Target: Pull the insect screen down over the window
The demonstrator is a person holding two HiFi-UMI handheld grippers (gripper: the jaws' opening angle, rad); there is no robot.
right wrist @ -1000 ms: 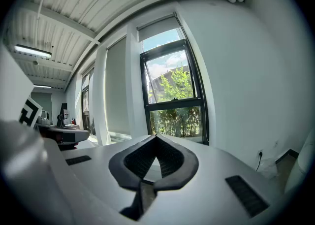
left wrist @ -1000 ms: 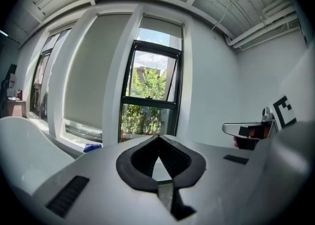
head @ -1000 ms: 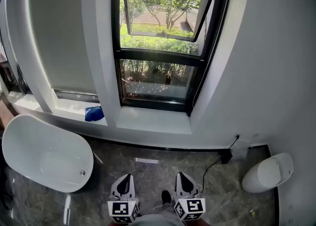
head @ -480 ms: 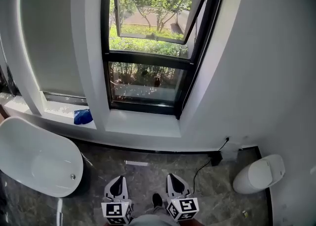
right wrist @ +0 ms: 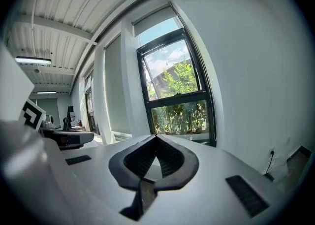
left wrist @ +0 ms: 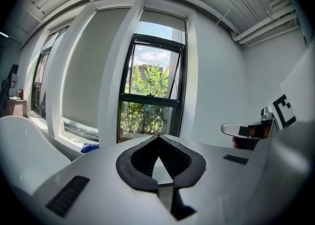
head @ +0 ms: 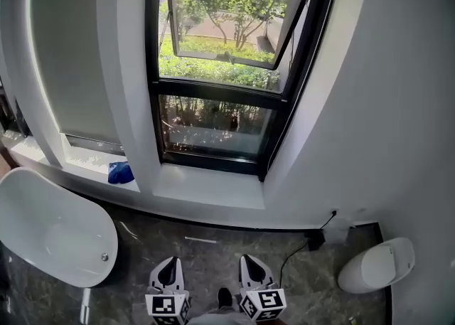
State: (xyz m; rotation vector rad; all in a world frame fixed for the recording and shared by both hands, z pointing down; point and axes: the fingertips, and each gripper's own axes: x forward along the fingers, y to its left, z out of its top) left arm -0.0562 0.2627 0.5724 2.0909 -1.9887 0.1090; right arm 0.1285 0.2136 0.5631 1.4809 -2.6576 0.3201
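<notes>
Keeping jaws closed, empty, on left gripper [head: 169, 265] and right gripper [head: 252, 264], shifting stance slightly before tall black-framed glass window [head: 222, 87]; only approaching, not yet touching insect screen.

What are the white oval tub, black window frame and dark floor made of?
White oval bathtub: smooth gloss with highlights, probably acrylic or ceramic. Black window frame: thin matte bars, likely painted metal. Dark grey floor: pale veins and sheen, looks like polished marble.

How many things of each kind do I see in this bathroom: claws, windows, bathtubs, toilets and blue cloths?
Claws: 2 (left claw, right claw)
Window: 1
Bathtub: 1
Toilet: 1
Blue cloth: 1
Total: 6
</notes>
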